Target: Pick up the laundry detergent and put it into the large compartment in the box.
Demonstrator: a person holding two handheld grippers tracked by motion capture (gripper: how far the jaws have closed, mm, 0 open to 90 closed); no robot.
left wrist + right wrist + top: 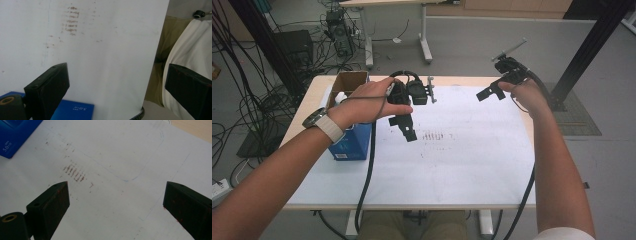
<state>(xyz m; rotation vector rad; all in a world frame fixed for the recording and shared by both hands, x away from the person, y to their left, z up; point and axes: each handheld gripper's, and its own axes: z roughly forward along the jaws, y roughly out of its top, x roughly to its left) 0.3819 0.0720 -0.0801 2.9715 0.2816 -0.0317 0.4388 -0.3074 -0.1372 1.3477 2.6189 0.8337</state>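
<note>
I held my left gripper [408, 131] and right gripper [490, 93] wide open and empty above the counter [462, 165], judging the blue box [352, 142] at its left edge needed a square, level approach.

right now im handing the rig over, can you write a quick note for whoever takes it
Left hand-held gripper: jaws wide open, holding nothing, raised over the white sheet just right of the blue box.
Right hand-held gripper: jaws wide open, holding nothing, raised over the sheet's far right part.
Things: the blue box stands at the table's left edge, partly on the sheet; an open cardboard box sits behind it. Reddish-brown smudges mark the sheet's middle.
Done: nothing gripped or visibly moved.
Left: probably the blue box, nearest the left hand-held gripper; close in and grip it.
</note>
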